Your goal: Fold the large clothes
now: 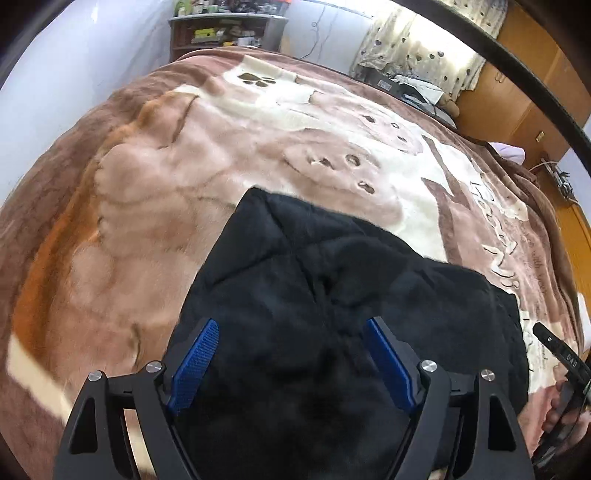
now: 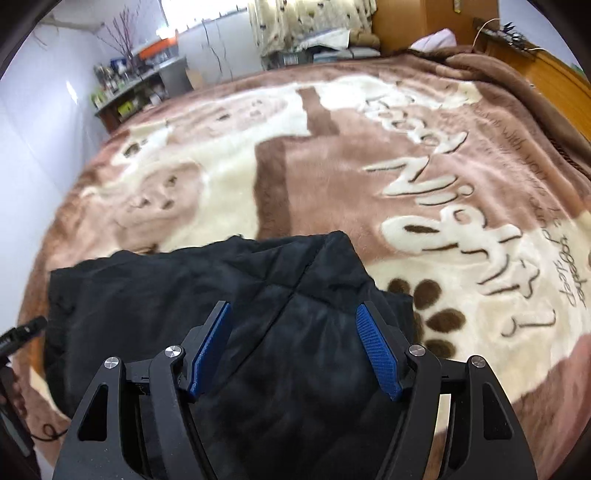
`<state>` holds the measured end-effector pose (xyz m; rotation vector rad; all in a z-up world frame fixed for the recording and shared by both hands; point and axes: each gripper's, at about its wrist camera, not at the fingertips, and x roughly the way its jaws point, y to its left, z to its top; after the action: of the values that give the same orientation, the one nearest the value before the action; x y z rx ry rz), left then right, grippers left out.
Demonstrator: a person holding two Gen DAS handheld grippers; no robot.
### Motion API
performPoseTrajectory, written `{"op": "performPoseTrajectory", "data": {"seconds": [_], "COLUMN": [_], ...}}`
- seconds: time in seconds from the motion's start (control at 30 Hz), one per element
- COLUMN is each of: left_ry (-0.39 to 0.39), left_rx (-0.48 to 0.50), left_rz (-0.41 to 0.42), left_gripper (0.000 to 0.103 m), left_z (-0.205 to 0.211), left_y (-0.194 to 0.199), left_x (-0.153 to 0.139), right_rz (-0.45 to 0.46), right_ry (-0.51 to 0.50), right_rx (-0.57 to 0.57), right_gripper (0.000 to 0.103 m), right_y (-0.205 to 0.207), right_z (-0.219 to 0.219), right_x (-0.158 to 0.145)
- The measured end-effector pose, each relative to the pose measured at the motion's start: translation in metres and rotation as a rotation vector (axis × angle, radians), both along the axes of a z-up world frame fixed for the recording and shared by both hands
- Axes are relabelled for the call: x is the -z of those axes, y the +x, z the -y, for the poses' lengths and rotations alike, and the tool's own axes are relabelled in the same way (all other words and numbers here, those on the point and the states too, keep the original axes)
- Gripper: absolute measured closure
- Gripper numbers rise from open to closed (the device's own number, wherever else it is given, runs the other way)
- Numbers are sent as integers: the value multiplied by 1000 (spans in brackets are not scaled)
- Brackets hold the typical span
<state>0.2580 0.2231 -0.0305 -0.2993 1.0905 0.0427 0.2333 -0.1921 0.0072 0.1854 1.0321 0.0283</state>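
Blue-padded left gripper point(image 1: 290, 347) is seen spread wide above the black quilted jacket point(image 1: 332, 295), nothing pinched. Right gripper point(image 2: 293, 332) likewise is held released over the same jacket point(image 2: 229, 295) (folded, bulky), which is laid on the near part of the brown blanket point(image 2: 332, 166). "Night" is read in cream lettering point(image 2: 454, 206) to the right. Much bare blanket is seen beyond the jacket's far edge.

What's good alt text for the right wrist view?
The right tool hovers open, blue pads apart, over a black quilted jacket lying on a brown and cream plush blanket that reads "Good Night". Cluttered shelves and a patterned curtain stand beyond the bed.
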Motion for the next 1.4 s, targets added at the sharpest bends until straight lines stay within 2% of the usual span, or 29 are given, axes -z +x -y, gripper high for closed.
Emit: {"op": "performPoseTrajectory", "data": {"seconds": [0.13, 0.37, 0.43, 0.53, 0.67, 0.73, 0.93, 1.17, 1.3, 1.4], "left_ry": [41, 143, 201, 202, 257, 239, 225, 221, 259, 249], "left_rx": [67, 80, 69, 76, 83, 99, 99, 111, 83, 95], "left_rz": [63, 124, 131, 144, 172, 186, 244, 251, 256, 255], "left_gripper": [22, 19, 17, 17, 17, 17, 13, 13, 13, 13], "left_z": [18, 45, 54, 66, 87, 98, 121, 136, 140, 142], "left_y": [-45, -120, -141, -169, -204, -221, -254, -276, -282, -285], "left_x": [-25, -49, -51, -53, -56, -59, -73, -77, -78, -77], "right_rz": [81, 156, 169, 202, 228, 227, 237, 263, 268, 266], "right_ry": [3, -54, -75, -99, -103, -86, -125, -180, -171, -166], "right_rx": [-6, -29, -26, -32, -22, -4, -6, -16, -12, -12], "right_gripper": [33, 33, 33, 32, 27, 27, 26, 26, 26, 26], "right_y": [-44, -112, -129, -153, -185, -200, -234, -258, -265, -268], "right_z": [-13, -33, -35, -38, -42, -40, -45, -54, -54, -54], "right_x": [-24, -42, -46, -52, -59, -59, -61, -64, -64, -64]}}
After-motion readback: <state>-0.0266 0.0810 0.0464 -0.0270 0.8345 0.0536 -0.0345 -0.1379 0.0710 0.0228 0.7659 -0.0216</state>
